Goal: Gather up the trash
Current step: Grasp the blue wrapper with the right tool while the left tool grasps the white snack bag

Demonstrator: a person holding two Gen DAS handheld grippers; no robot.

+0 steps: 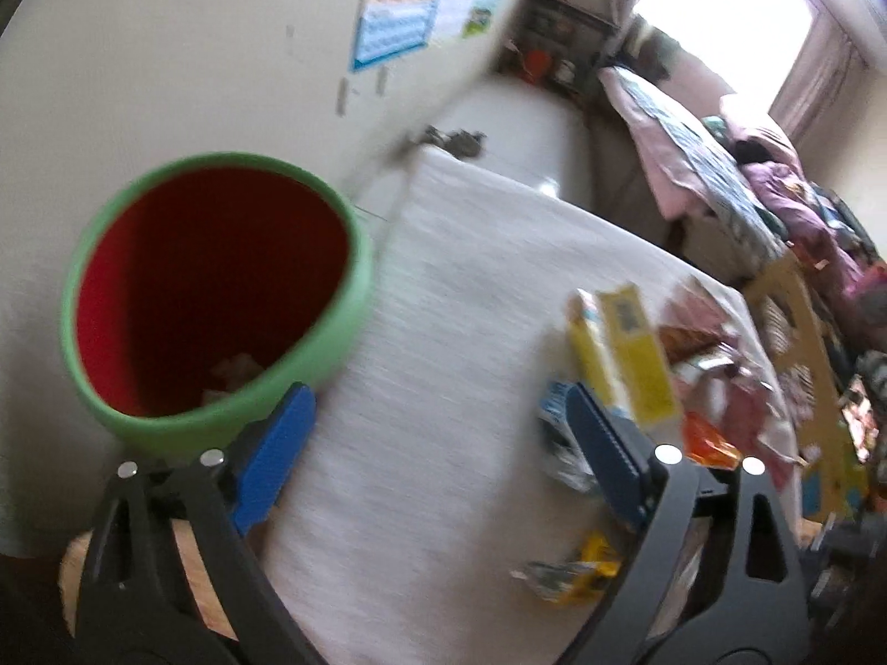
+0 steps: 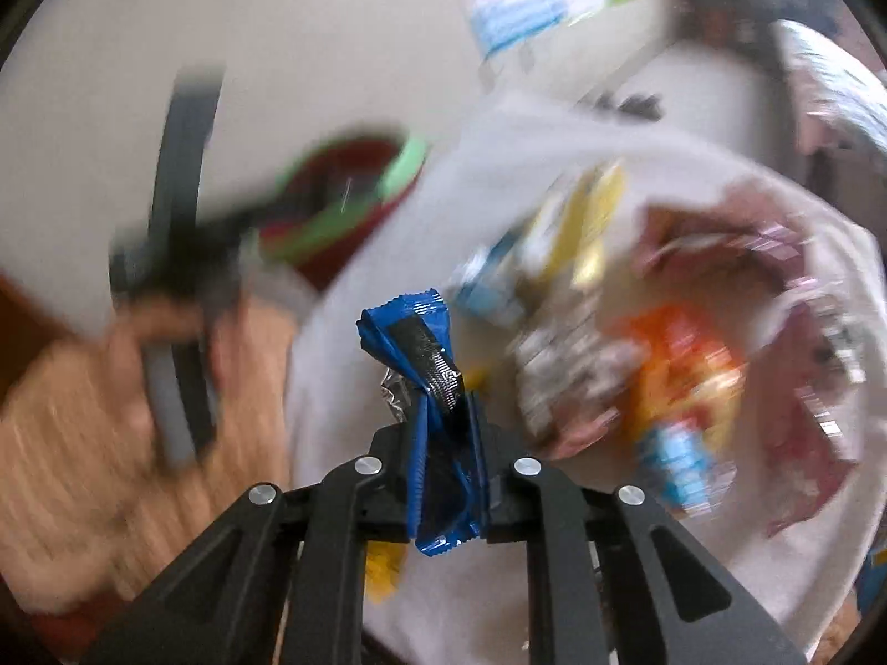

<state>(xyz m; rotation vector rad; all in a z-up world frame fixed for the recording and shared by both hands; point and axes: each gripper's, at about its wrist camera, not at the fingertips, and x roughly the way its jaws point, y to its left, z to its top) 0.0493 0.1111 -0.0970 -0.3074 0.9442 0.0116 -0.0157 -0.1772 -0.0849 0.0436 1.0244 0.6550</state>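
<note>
Nearest, right wrist view: right gripper [image 2: 443, 443], jaws clamped on one blue wrapper [image 2: 413, 343], crumpled, with a black band and a scrap of silver foil showing at its side; wrapper standing up from between the blue pads, lifted clear of the cloth.

Nearest, left wrist view: left gripper [image 1: 438, 443], jaws spread wide, nothing between the two blue pads [image 1: 277, 454]; bare cloth in the gap.

Just beyond the left pad: one bin [image 1: 216, 299], green outside, red inside, round, mouth open toward the camera, standing at the left edge of the white tablecloth [image 1: 454, 288]. Contents: a few pale crumpled scraps at the bottom, too blurred to count or name.

Low right of the cloth, near the right pad: one yellow wrapper [image 1: 576, 571], crumpled, lying alone.

Mid-cloth, to the right: one heap of trash, pieces touching and overlapping. Countable: one yellow box [image 1: 626, 354], upright-tilted; one blue-and-white packet [image 1: 554, 415] at its foot; one orange wrapper [image 1: 712, 443]; pink and brown wrappers [image 1: 715, 332] behind, number unclear.

In the right wrist view, left side: one hand [image 2: 138, 382] in a pale ribbed sleeve, gripping the black handle of the other tool, heavily blurred.

Farthest: cream wall with two posters [image 1: 399, 5], one bed [image 1: 720, 155] piled with fabric, one bright window [image 1: 732, 27].
</note>
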